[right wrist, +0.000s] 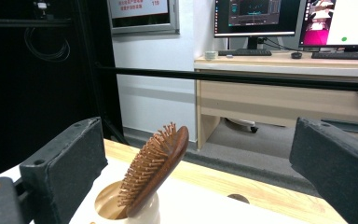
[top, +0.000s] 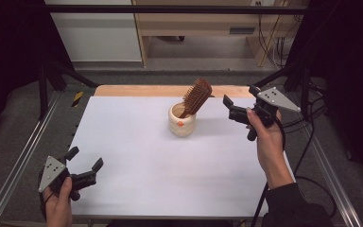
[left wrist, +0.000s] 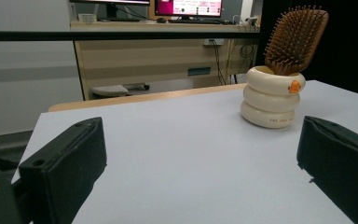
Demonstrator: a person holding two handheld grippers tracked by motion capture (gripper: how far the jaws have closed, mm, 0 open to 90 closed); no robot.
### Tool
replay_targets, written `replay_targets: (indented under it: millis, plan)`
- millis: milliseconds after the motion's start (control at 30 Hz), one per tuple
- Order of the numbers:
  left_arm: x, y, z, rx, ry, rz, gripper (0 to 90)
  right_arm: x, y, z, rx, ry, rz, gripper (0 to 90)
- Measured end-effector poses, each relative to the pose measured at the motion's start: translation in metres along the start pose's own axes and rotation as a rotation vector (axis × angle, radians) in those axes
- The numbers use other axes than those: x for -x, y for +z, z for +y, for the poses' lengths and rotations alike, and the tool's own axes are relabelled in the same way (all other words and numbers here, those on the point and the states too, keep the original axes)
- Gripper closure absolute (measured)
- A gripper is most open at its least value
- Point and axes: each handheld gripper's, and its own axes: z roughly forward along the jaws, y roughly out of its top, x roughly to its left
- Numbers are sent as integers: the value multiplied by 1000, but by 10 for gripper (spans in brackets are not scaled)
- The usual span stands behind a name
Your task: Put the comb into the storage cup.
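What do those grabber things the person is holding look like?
Each gripper, left and right, is black with two chunky flat jaws and a grey three-cornered plate with small dots on top. A black cable trails from the right one, and that arm wears a dark sleeve.

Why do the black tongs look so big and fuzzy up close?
In the left gripper view, the left tongs sit right by the camera, so they loom large and soft, while the cup looks sharper. In the right gripper view, the hairbrush is crisp; the bright monitors glare.
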Motion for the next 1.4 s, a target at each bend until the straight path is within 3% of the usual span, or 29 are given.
replay_targets:
  millis: [1400]
  plan:
    - [0,-5,4,25,-14,1,14,21,-49,-15,-16,7,-31,25]
